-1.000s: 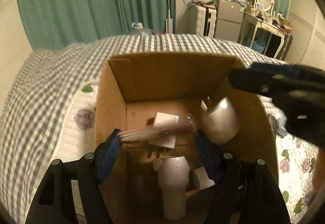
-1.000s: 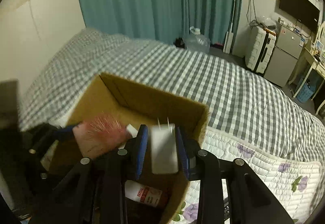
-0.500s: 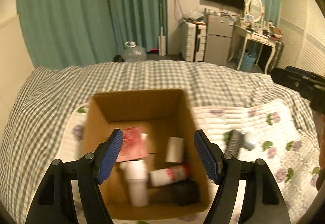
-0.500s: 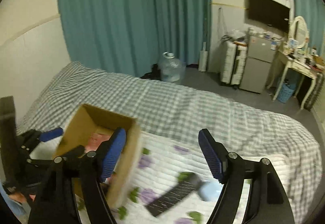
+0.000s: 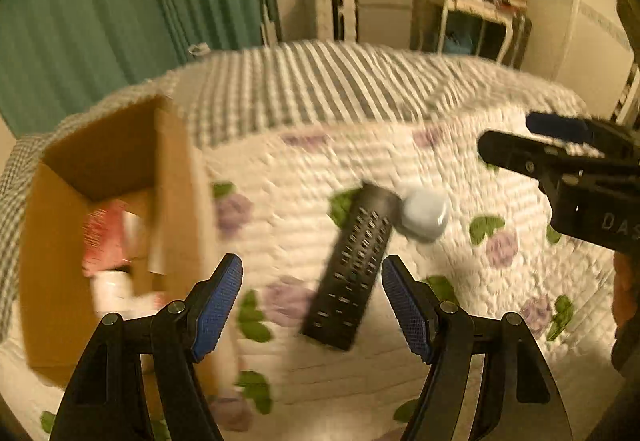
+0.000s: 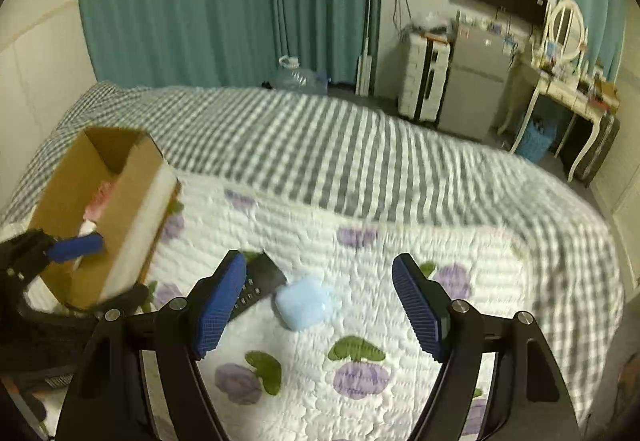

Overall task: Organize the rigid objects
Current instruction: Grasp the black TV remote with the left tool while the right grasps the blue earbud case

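Note:
A black remote control (image 5: 354, 269) lies on the flowered quilt, with a pale blue rounded case (image 5: 424, 215) touching its far end. My left gripper (image 5: 312, 305) hovers open above the remote's near end, nothing between its fingers. My right gripper (image 6: 318, 301) is open over the blue case (image 6: 303, 303) and the remote (image 6: 256, 287), gripping nothing. The open cardboard box (image 5: 108, 237) stands at the left and holds a red packet (image 5: 104, 241) and white containers. The right gripper (image 5: 560, 157) also shows at the left wrist view's right edge.
The white quilt with purple flowers (image 6: 360, 321) covers the near part of the bed, and a grey checked blanket (image 6: 320, 137) lies beyond. Teal curtains (image 6: 200, 1), a water jug (image 6: 298, 75), a small fridge (image 6: 472, 89) and a white dressing table (image 6: 560, 89) stand past the bed.
Both grippers swung right, away from the box, to above the remote and blue case. The left let go of a clear container and the right of a white block, both left in the box.

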The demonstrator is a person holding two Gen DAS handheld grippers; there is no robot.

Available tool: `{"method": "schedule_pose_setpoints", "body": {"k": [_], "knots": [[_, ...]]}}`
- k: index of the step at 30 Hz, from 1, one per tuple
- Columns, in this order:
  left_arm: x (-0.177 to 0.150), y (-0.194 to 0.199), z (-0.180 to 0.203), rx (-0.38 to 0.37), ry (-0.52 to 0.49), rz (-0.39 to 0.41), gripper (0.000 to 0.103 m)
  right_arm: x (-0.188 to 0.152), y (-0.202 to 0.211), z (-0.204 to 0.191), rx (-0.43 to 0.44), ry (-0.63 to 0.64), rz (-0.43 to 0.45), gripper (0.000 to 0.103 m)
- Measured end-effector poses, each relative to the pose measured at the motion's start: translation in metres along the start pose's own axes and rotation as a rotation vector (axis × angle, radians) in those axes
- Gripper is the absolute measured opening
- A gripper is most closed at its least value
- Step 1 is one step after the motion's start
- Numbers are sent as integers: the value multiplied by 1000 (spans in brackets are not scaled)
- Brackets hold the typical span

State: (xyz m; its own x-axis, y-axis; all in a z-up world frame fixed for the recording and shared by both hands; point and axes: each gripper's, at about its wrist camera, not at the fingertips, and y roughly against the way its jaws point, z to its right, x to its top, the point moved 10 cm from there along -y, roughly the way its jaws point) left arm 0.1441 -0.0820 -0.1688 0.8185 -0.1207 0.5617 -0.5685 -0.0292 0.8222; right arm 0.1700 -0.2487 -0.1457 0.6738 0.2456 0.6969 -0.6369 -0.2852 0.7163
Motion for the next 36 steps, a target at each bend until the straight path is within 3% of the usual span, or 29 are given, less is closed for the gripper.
{"method": "schedule_pose_setpoints", "body": {"k": [7,11,15,20,21,22,26,36], "knots": [[-14,-52,18,11,-15,-65,75,-32,-44,-3,37,89,-128,76],[-17,-70,27,-2,-30,-83,75,-45,-67,0,33,150,-165,76],[-23,-83,31,-1,-36,-84,75,-53,-81,6,93,130,-184,75],[-23,-82,33,-16,-31,-52,70,-54,-83,7,110,130,-185,74],[-25,-80,33,-24,-34,-47,65,-55,-84,6,109,132,-187,71],[-27,-77,32,-18,-35,-42,52,-56,-84,6,105,134,-189,70],[-32,-68,32,-20,-51,-33,45,-59,-85,2,108,150,-201,63],[-17,-47,6,12,44,9,42,-66,-92,-20,146,224,-204,60]]}}
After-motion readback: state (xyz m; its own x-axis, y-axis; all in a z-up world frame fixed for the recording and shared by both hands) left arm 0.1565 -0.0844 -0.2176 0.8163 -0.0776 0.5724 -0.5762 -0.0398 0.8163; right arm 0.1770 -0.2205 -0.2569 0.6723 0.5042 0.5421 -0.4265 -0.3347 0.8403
